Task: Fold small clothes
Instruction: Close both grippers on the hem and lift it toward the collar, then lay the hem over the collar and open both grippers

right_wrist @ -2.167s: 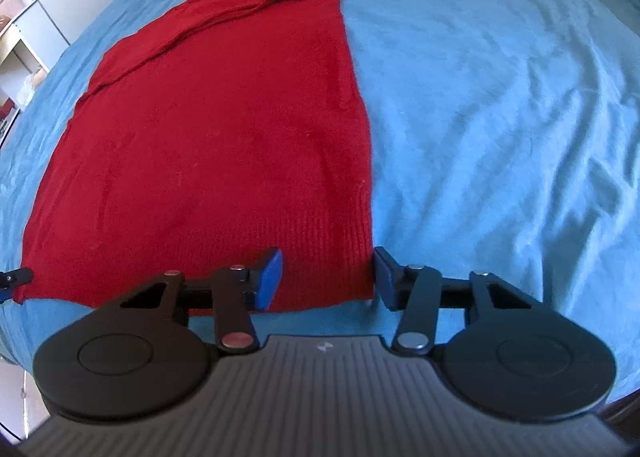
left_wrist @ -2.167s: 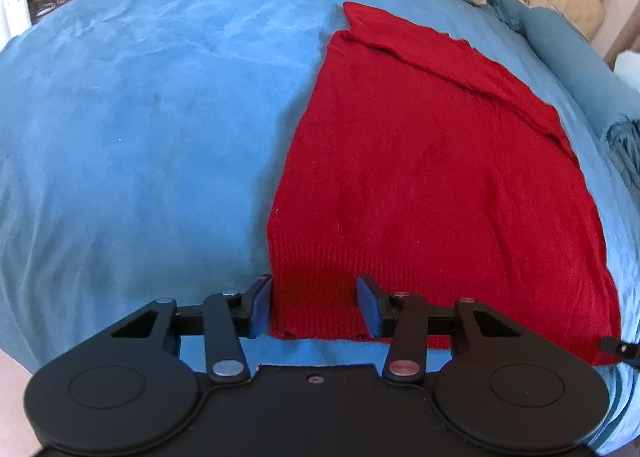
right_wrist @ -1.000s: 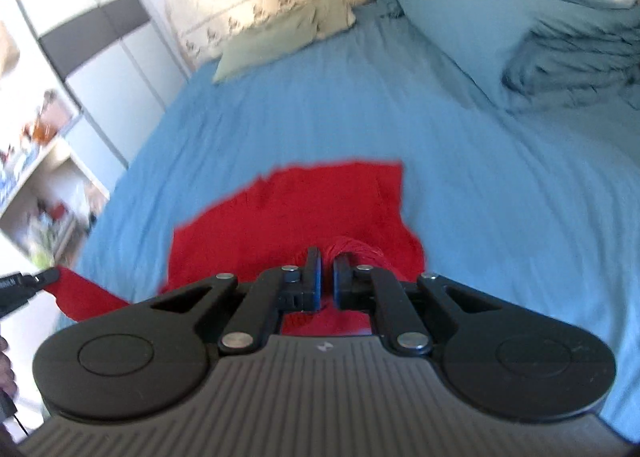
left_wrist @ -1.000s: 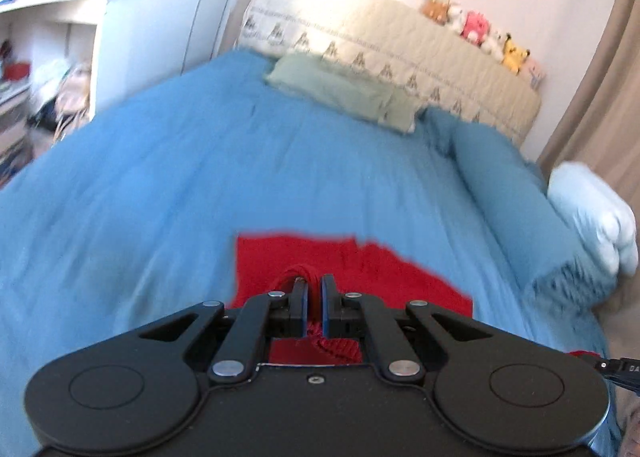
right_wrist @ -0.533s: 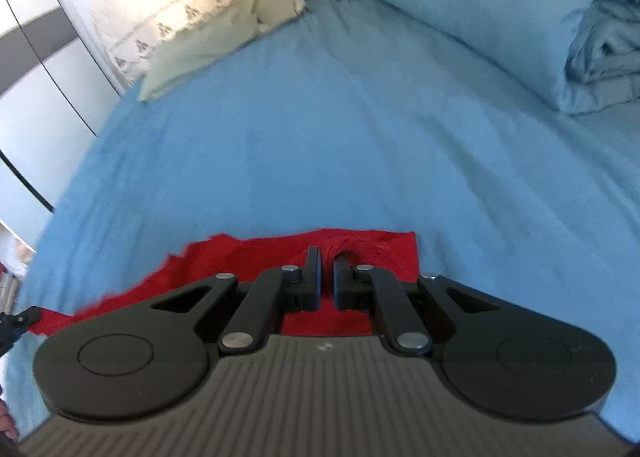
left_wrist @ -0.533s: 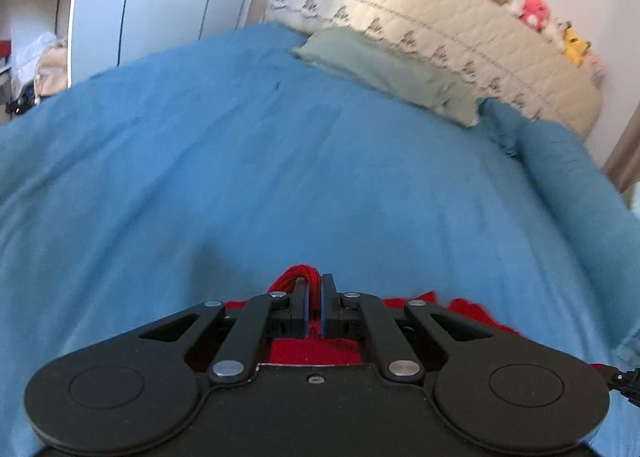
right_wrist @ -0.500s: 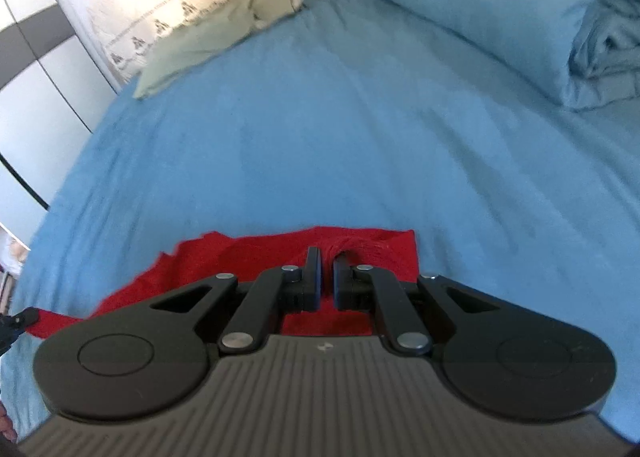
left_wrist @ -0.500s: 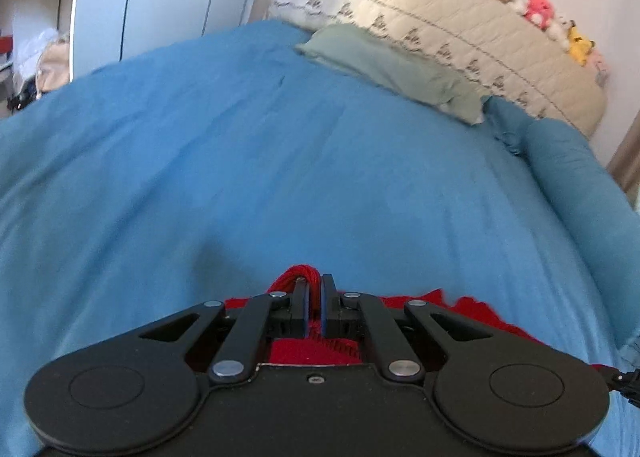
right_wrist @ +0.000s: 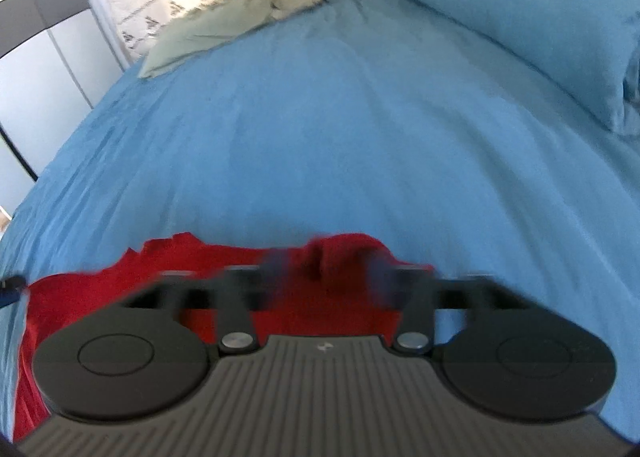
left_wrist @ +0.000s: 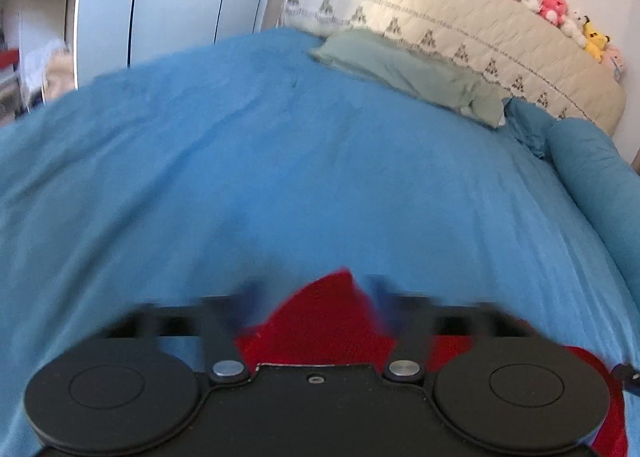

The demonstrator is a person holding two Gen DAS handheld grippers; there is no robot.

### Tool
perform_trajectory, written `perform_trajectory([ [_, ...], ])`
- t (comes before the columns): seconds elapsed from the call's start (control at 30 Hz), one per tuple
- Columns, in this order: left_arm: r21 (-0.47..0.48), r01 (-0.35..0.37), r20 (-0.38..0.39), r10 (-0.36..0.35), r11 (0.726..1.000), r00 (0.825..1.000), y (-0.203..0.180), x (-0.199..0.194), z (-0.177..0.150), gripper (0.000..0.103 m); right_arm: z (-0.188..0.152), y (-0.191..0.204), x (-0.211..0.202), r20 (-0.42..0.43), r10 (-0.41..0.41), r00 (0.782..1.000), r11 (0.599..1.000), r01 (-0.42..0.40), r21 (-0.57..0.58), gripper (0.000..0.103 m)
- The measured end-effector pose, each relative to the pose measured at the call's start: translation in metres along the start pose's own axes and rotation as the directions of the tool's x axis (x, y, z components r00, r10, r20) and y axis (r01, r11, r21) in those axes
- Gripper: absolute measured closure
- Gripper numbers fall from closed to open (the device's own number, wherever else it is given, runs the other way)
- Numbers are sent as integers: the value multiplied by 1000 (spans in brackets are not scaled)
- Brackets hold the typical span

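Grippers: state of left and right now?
Left gripper: open, blurred, red knit sweater between its fingers, not gripped.
Right gripper: open, blurred, same sweater released.

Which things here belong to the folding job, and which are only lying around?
Job: red sweater, left tool, right tool, both open.

Only lying around: green pillow, blue bolster, stuffed toys, blue folded bedding. The blue bedspread is just the work surface.

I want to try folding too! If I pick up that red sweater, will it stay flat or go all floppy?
Probably floppy: the red sweater already bunches into a soft hump by the right claw. Likely light, and its fuzzy knit should grip the blue bedspread rather than slide.
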State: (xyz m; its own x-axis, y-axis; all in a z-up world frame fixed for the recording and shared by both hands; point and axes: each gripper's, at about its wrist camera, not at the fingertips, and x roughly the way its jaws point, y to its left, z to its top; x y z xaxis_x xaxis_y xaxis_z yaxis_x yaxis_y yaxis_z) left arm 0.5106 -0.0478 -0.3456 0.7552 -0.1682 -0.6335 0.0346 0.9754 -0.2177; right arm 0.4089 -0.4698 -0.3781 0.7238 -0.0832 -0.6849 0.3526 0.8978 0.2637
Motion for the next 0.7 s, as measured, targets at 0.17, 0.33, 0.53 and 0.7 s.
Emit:
perform_trajectory([
  [0.17, 145, 15, 34, -20, 989, 999, -15, -36, -14, 0, -14, 30, -37, 80, 31, 996, 979, -14, -203, 0],
  [0.33, 252, 143, -161, -104, 957, 981, -27, -40, -58, 0, -54, 57, -43, 14, 71, 997, 928, -61, -367, 0],
  [0.53, 282, 124, -251, -52, 951, 967, -17, -16, -97, 0, -84, 53, -11, -69, 49, 996, 917, -72, -392, 0],
  [0.7, 341, 112, -227, -34, 933, 973, -23, -15, -104, 0, -91, 45, 2, -41, 58, 997, 920, -70, -386, 0],
])
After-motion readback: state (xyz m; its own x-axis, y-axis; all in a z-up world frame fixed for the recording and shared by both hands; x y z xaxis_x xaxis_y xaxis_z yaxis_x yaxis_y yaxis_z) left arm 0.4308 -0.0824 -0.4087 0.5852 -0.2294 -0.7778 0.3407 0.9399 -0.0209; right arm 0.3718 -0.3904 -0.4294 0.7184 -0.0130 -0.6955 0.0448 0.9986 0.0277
